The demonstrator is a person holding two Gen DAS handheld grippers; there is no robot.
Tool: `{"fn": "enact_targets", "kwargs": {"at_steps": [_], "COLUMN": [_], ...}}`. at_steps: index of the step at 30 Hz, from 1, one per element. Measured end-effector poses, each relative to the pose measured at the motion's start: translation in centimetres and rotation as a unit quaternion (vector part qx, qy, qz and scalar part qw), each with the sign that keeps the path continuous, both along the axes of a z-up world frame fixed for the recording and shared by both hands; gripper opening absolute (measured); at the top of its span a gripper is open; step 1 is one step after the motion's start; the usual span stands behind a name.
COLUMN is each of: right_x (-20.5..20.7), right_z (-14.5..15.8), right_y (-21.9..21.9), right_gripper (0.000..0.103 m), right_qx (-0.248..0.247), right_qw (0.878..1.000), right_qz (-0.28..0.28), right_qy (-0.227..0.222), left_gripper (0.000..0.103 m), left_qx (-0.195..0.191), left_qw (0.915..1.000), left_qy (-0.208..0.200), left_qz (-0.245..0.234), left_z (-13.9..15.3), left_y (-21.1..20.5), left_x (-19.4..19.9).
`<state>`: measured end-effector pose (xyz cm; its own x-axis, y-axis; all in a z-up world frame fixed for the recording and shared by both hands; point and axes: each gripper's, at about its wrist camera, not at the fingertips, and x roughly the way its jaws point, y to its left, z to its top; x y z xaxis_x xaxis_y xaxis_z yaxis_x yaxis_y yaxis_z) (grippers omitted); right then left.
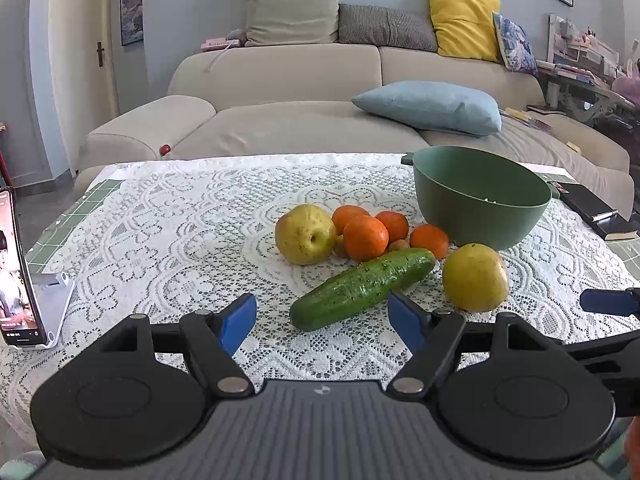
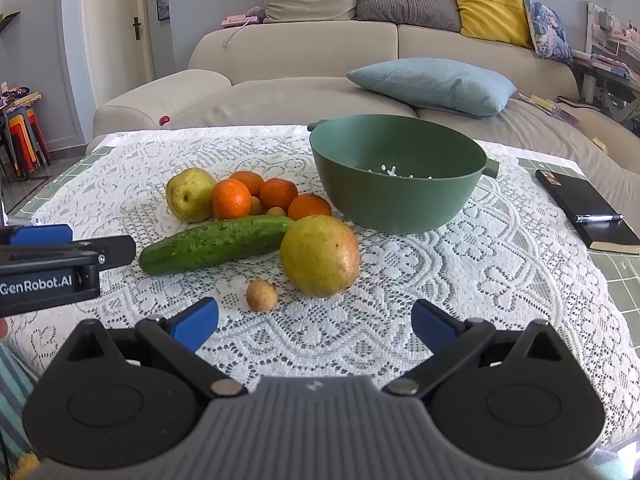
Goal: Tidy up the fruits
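A green cucumber (image 1: 362, 288) (image 2: 218, 243) lies on the lace cloth, with several oranges (image 1: 365, 237) (image 2: 231, 199) and a yellow-green pear (image 1: 305, 234) (image 2: 190, 194) behind it. A second, larger yellow fruit (image 1: 475, 277) (image 2: 320, 255) sits near the green bowl (image 1: 480, 196) (image 2: 398, 172). A small brown fruit (image 2: 261, 295) lies in front. My left gripper (image 1: 322, 318) stands open just short of the cucumber's near end. My right gripper (image 2: 314, 322) is open too, with nothing between its fingers, short of the small brown fruit and the large yellow one.
A phone on a stand (image 1: 18, 268) is at the table's left edge. A black notebook with a pen (image 2: 588, 212) lies at the right. Behind the table stands a beige sofa (image 1: 280, 92) with cushions. Small brown fruits nestle among the oranges.
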<state>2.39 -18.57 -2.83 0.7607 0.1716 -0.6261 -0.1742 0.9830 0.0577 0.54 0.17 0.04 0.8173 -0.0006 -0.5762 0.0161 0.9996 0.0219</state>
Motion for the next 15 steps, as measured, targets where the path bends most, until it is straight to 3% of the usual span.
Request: {"fn": "enact_targets", "kwargs": {"at_steps": [15], "right_x": [0.15], "right_z": [-0.16], "right_y": [0.1], "right_gripper": [0.099], "right_qx": [0.0], "right_qw": [1.0], "right_qz": [0.003], "right_qy": [0.006], "left_gripper": [0.088], "left_qx": [0.0], "left_qw": [1.0], "left_qy": [0.003], "left_qz": [-0.001], "left_z": [-0.09], "left_y": [-0.03], "left_x": [0.06]}}
